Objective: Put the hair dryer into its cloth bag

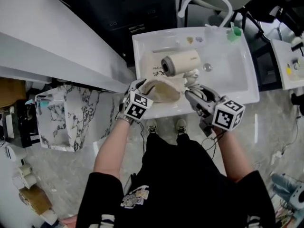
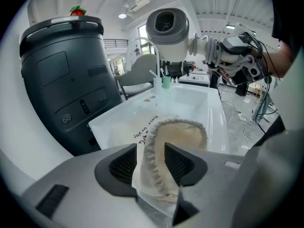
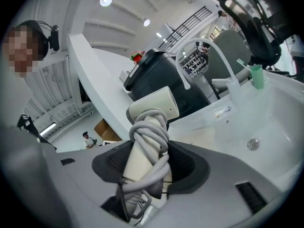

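The cream hair dryer [image 1: 181, 62] hangs over the white sink [image 1: 240, 80], its barrel pointing left toward the bag. Its handle [image 3: 142, 148], wrapped in grey cord, is clamped between the jaws of my right gripper [image 1: 194, 95]. The cream cloth bag [image 1: 161, 89] lies over the sink's front rim with its ruffled mouth [image 2: 183, 129] held open. My left gripper [image 1: 145, 90] is shut on the bag's gathered edge [image 2: 152, 167]. In the left gripper view the hair dryer [image 2: 167, 32] hovers above the bag, nozzle facing the camera.
A curved white faucet [image 1: 204, 1] rises at the back of the sink beside a small green bottle [image 1: 233, 33]. A dark grey machine [image 2: 66, 75] stands left of the sink. A white counter [image 1: 42, 37] and a marbled box [image 1: 71, 115] lie to the left.
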The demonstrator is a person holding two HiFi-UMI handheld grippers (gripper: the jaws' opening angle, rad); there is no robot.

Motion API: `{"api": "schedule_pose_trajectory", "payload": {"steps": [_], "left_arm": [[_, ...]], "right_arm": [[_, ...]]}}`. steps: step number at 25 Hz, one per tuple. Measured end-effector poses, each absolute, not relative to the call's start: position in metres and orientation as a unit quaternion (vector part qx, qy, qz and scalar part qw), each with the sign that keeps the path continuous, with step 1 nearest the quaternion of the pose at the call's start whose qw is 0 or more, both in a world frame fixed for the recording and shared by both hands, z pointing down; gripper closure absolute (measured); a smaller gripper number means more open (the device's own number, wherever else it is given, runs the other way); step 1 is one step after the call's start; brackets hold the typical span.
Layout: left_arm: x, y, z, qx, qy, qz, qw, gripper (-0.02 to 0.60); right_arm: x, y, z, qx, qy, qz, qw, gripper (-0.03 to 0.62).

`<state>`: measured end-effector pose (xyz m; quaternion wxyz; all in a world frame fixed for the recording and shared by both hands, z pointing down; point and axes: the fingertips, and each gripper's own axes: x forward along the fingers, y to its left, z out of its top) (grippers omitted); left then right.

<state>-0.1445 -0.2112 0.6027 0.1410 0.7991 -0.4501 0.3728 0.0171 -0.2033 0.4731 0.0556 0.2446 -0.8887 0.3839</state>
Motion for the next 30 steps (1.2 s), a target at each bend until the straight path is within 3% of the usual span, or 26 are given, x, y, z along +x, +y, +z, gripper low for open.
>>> {"api": "schedule_pose_trajectory", "payload": {"steps": [9,12,14,30], "left_arm": [[-0.142,-0.219,0.606,0.833,-0.397,0.363,0.131,0.419],[-0.141,-0.219,0.604,0.841,-0.386,0.356,0.128,0.497],[-0.141,-0.219,0.603,0.846,-0.38,0.351,0.13,0.513],[-0.147,-0.218,0.605,0.866,-0.344,0.318,0.172,0.54]], "right_arm": [[0.007,-0.179,0.492,0.286,-0.865,0.408,0.062,0.37],[0.005,-0.167,0.503,0.292,-0.857,0.418,0.069,0.37],[0.004,-0.157,0.511,0.295,-0.851,0.427,0.077,0.37],[-0.028,-0.081,0.587,0.252,-0.811,0.5,0.17,0.37]]}}
